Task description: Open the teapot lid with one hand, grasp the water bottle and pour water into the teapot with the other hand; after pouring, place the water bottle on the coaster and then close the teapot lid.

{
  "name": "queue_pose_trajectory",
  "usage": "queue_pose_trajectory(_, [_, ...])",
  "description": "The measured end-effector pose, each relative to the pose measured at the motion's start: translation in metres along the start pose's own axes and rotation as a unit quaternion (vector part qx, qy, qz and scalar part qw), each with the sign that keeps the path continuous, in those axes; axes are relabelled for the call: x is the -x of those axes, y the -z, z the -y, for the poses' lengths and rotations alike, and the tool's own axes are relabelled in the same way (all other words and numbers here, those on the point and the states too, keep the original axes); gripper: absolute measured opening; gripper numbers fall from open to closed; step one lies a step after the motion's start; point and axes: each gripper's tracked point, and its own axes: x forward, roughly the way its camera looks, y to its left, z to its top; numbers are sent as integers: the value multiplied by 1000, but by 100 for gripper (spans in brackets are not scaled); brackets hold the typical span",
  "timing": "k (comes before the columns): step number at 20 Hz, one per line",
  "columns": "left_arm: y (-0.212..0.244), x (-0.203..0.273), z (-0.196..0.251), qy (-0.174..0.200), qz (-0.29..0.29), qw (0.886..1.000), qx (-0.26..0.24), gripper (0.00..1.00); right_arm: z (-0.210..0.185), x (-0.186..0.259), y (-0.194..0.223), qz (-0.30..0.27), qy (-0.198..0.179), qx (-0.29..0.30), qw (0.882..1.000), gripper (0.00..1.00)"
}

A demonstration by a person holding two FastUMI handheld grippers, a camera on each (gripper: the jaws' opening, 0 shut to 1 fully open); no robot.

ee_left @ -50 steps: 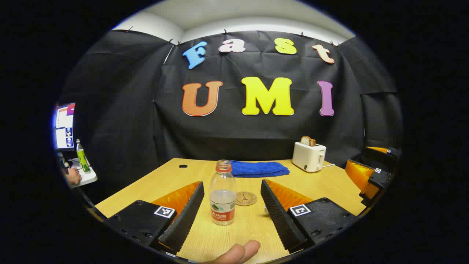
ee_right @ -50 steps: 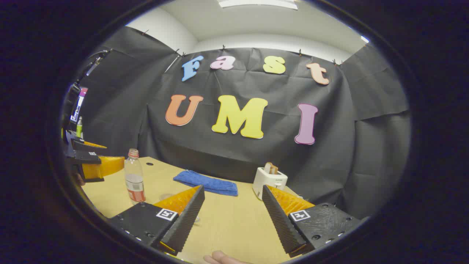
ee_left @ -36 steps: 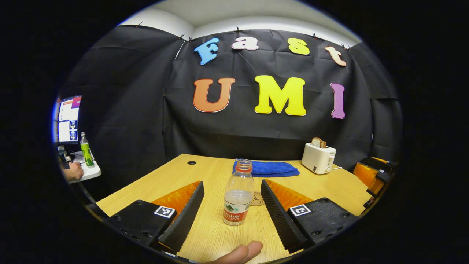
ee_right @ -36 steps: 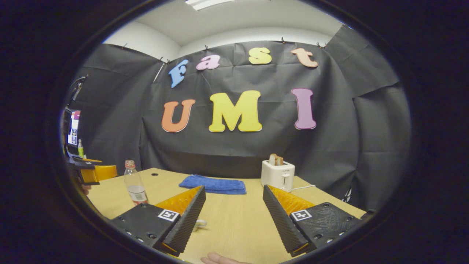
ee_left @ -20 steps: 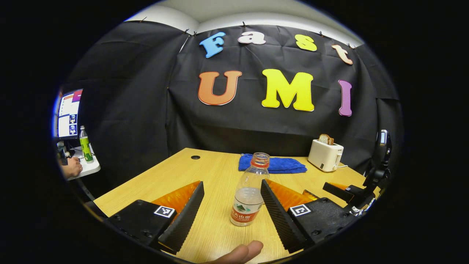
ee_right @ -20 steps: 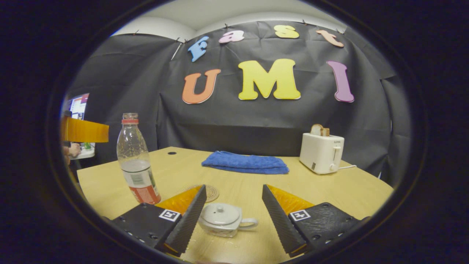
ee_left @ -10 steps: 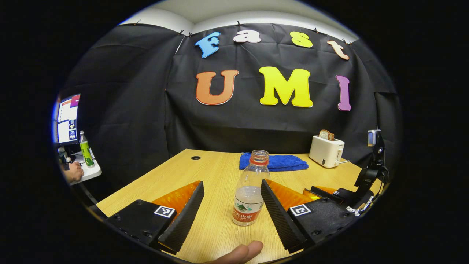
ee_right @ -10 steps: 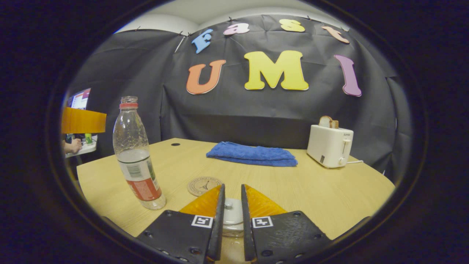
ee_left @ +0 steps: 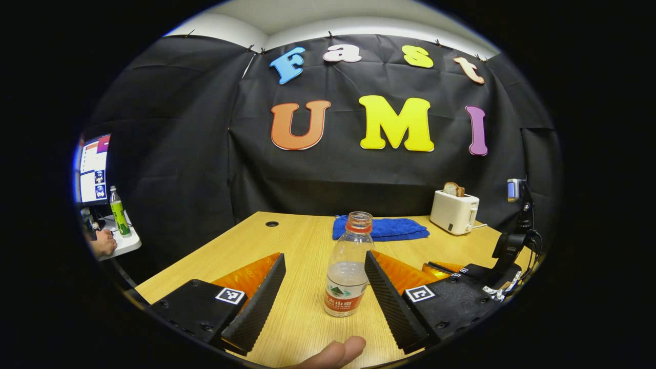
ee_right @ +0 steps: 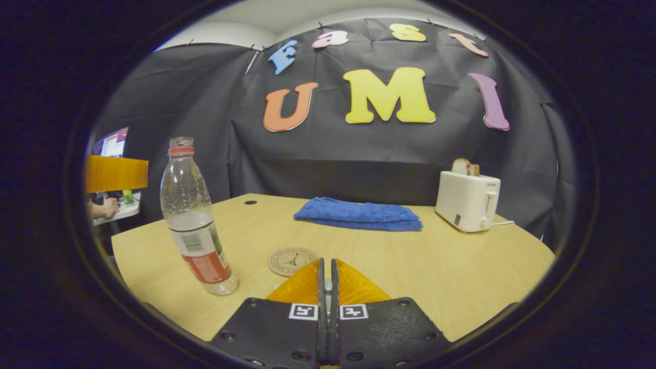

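While left tool (ee_left: 324, 294) gapes, bottle (ee_left: 347, 266) between.

We see even, bright overhead light, soft shadows on the table (ee_right: 410, 271), sharp focus, and fisheye bending at edges.

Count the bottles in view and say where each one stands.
2. The clear water bottle stands on the wooden table, between the left gripper's open fingers. A green bottle stands on the side desk, far left.

No legible txt on bottle (ee_left: 347, 271) or toaster (ee_right: 467, 200).
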Motion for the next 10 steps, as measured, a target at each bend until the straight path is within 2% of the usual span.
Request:
queue_pose_trajectory(6, [10, -3, 12, 20, 12, 1000, -3, 98, 13, 32, -40, 42, 5, 8, 999, 1])
queue_pose_trajectory(10, [26, -9, 26, 47, 8, 999, 8, 98, 32, 62, -43, 47, 19, -7, 999, 1])
